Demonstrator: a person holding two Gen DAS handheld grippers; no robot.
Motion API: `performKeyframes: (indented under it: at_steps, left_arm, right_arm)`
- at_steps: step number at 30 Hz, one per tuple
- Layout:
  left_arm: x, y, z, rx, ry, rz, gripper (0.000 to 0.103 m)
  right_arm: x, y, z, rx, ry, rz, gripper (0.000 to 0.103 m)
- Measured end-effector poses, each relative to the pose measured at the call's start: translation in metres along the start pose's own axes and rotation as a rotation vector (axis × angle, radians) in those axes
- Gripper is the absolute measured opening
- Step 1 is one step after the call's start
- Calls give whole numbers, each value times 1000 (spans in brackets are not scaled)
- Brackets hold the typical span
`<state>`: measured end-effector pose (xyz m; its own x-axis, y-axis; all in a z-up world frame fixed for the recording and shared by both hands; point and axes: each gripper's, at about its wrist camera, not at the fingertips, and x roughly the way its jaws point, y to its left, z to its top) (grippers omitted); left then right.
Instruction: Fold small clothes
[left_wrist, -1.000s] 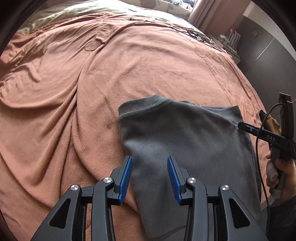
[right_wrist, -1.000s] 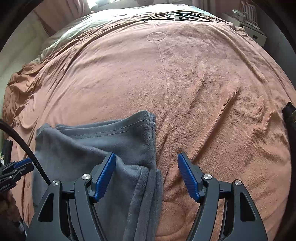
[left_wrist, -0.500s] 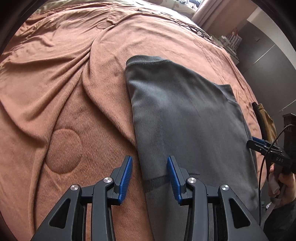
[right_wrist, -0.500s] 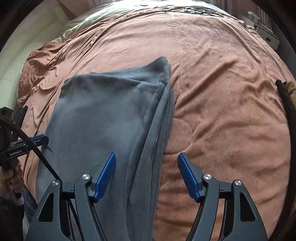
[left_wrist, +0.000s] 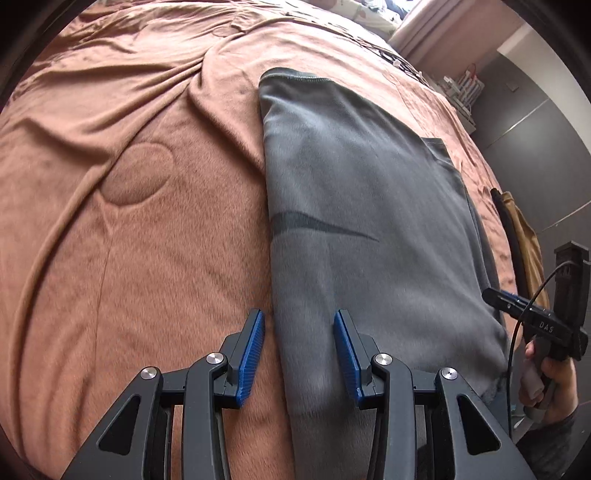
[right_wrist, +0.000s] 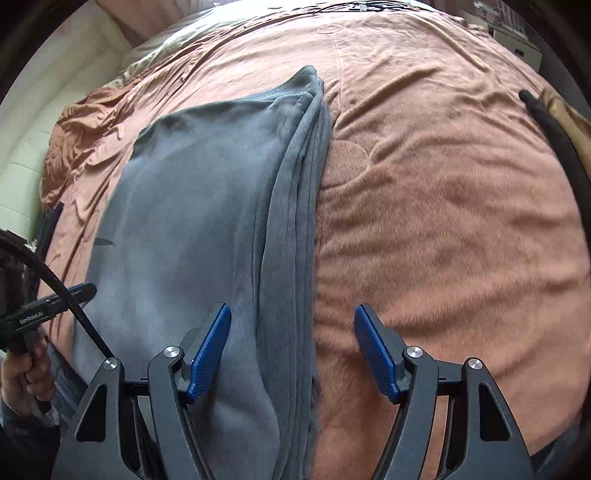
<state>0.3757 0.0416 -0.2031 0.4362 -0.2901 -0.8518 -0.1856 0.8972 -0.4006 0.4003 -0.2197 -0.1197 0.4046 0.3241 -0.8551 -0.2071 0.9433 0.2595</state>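
Note:
A grey garment (left_wrist: 362, 221) lies folded lengthwise on the brown blanket (left_wrist: 147, 229), a dark swoosh mark on it. My left gripper (left_wrist: 299, 354) is open above the garment's near left edge, with nothing between its blue pads. In the right wrist view the same grey garment (right_wrist: 199, 221) shows stacked folded layers along its right edge. My right gripper (right_wrist: 291, 350) stands open over that layered edge near the near end, gripping nothing. Each gripper also appears in the other's view, the right gripper (left_wrist: 506, 301) held in a hand and the left gripper (right_wrist: 81, 291) likewise.
The brown blanket (right_wrist: 443, 206) covers the whole bed, with creases at the left. A black strap and tan item (right_wrist: 554, 125) lie at the bed's right edge. Cables (left_wrist: 399, 55) and a shelf with items (left_wrist: 461, 88) sit beyond the far end.
Both grippers have drawn back toward the near end of the garment. More of the garment's length now lies stretched out ahead of them, with the swoosh mark showing. Both stayed open.

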Motion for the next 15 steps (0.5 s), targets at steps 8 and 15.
performKeyframes:
  at_steps: [8,15]
  left_arm:
    - [-9,16,-23,-116,-15,-92,41]
    - [-10,23,-25,-157,-18,-141,41]
  right_arm:
    - [-10,-21,-30,75,-19,127,68]
    - [-7,-36,-36,119,-29,213,53]
